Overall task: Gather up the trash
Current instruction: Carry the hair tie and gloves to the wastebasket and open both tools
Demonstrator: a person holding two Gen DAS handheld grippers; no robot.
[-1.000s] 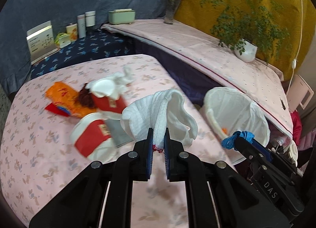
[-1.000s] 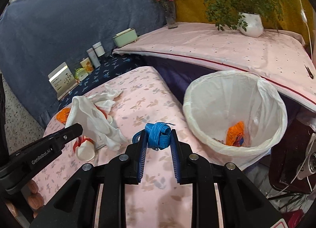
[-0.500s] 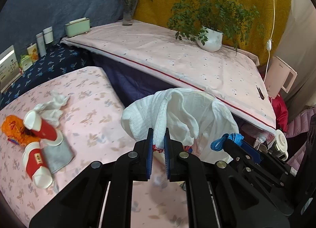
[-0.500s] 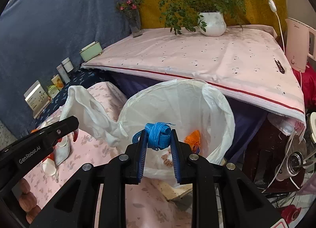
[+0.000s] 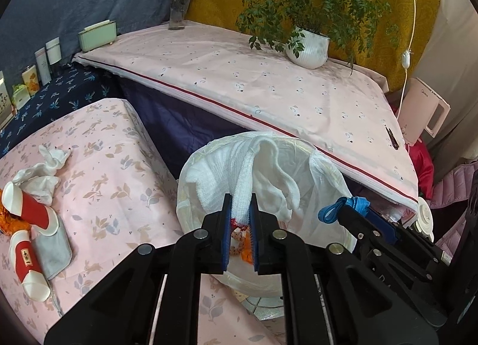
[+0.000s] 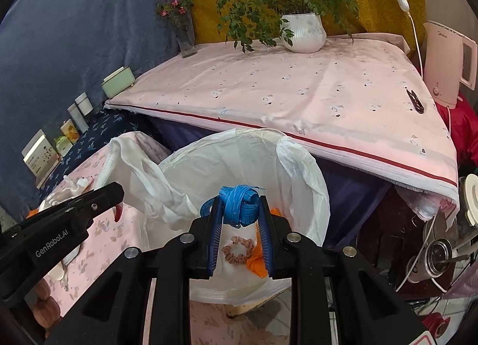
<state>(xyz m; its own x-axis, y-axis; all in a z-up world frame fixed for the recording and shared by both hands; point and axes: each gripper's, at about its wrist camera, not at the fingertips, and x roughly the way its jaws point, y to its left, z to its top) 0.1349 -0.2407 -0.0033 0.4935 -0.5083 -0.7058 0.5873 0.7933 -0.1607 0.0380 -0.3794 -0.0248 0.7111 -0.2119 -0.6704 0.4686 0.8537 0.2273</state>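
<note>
white cloth (image 5: 257, 177) pinched in left gripper (image 5: 240, 225), blue strap (image 6: 239, 203) pinched in right gripper (image 6: 239, 225); both over the lined bin (image 6: 301, 165), not dropped. bin already has orange scraps (image 6: 257, 258). left on desk (image 5: 119, 183): red-white cups (image 5: 25, 258), tissue (image 5: 44, 170), grey rag (image 5: 55, 245).

White cloth (image 5: 239, 177) covers most of bin (image 5: 191, 213) interior, left wrist view. Orange wrapper (image 5: 6, 219) at pink table's (image 5: 119, 189) left edge cut by frame. Labels on small boxes (image 6: 68, 133) unreadable.
</note>
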